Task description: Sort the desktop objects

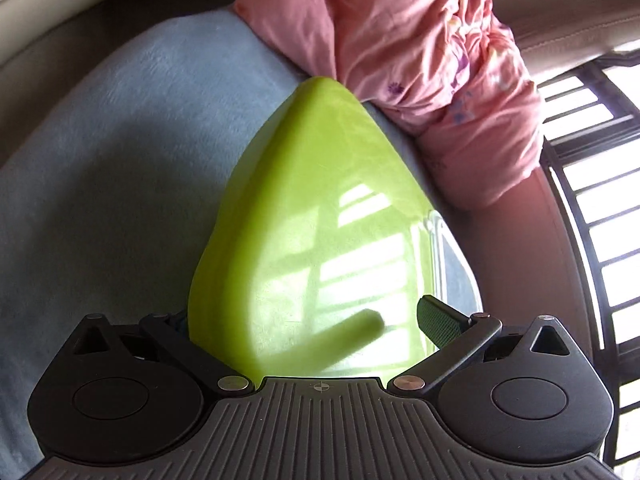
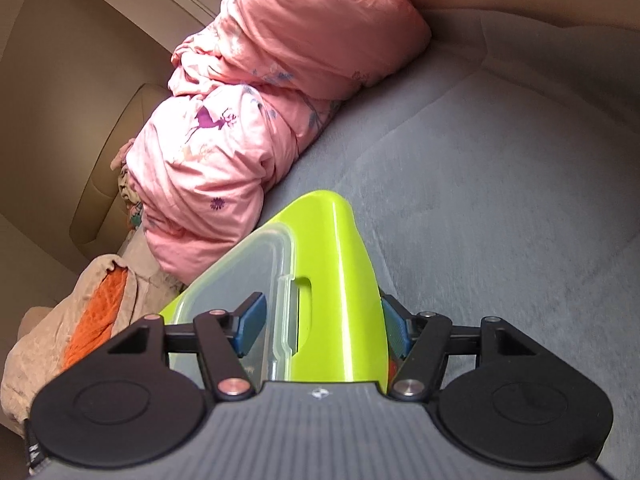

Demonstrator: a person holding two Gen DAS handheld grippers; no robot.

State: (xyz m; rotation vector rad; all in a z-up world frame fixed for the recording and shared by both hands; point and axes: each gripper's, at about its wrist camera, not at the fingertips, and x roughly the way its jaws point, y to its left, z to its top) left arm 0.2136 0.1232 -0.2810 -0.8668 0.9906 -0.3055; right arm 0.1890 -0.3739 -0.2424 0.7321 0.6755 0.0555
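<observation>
Gripping the lime-green box (image 2: pixel 340 280) from opposite sides, both tongs close on it: the right tongs (image 2: pixel 324 328) pinch its latch side, clear lid (image 2: pixel 244 276) leftward; the left tongs (image 1: pixel 308 320) clamp its glossy wall. Beyond lies grey bedding (image 1: pixel 120 160), then a pink quilt (image 2: pixel 280 80).

Right gripper (image 2: pixel 324 326) with its blue pads (image 2: pixel 252 328) closed on the lime-green container (image 2: pixel 336 264), one pad on the clear lid (image 2: pixel 240 276) and the other on the green side wall. The container lies over the grey bed (image 2: pixel 500 184); a bunched pink quilt (image 2: pixel 256 120) lies beyond it, and a beige-and-orange cloth (image 2: pixel 92 312) at left.
</observation>
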